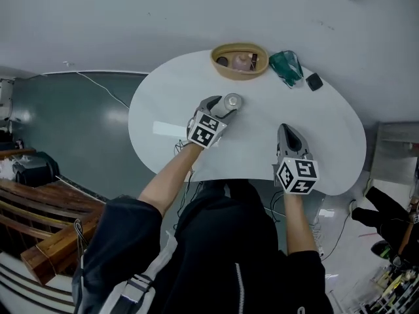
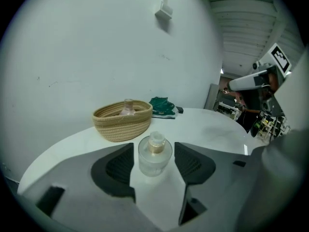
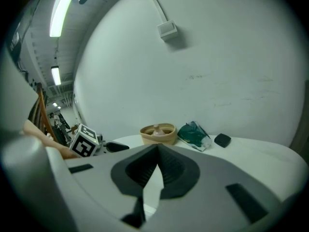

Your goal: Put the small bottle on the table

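Table (image 1: 327, 129) room lies bare to your right and toward you; the basket (image 1: 239, 75) sits near the far edge. Your right gripper (image 1: 286, 131) is pinched together, empty. Your left gripper (image 1: 221, 108), jaws apart, is nearer: the small bottle (image 2: 155, 156) stands upright on the table between its tips, pads not pressing.
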Demonstrator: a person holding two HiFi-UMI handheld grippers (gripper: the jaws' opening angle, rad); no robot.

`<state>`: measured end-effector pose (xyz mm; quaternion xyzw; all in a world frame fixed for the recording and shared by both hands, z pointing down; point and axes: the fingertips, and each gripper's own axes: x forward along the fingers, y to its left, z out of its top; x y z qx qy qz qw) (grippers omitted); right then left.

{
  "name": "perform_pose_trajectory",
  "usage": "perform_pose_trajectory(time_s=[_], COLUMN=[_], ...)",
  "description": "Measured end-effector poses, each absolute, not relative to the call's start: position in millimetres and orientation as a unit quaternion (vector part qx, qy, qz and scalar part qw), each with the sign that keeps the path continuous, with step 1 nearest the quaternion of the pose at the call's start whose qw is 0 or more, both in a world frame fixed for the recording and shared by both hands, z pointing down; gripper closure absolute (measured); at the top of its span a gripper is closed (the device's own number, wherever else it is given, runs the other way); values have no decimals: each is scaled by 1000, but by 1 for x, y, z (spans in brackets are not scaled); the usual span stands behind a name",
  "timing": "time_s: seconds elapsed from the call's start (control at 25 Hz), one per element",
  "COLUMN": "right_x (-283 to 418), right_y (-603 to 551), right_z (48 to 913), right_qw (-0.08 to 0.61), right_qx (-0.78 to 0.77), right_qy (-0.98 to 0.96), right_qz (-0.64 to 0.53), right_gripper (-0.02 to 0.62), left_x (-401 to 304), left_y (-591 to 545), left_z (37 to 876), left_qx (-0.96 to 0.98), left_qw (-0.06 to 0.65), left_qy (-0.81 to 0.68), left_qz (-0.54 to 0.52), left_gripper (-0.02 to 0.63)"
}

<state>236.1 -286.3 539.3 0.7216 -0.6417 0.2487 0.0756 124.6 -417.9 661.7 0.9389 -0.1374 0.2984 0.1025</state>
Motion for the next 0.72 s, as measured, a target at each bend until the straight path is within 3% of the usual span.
perform_pose_trajectory(time_s=[0.08, 0.28, 0.4, 0.72], right_x=[232, 221, 215, 207], right_y=[-293, -308, -318, -345], right_z=[529, 511, 501, 474], right_qw=[69, 66, 63, 52], right_qx=[719, 710, 706, 696], right_qy=[-653, -672, -681, -702], right_qz=[229, 201, 184, 143], right_gripper=[594, 594, 594, 594], left_x=[113, 88, 77, 60], left_y=[-420, -426, -424, -424], left_z=[645, 603, 581, 519], left_qx=[942, 945, 948, 955], left_qw=[100, 100, 96, 77], left_qy=[-152, -192, -202, -226], left_qz=[283, 243, 228, 178], left_gripper=[420, 575, 603, 605])
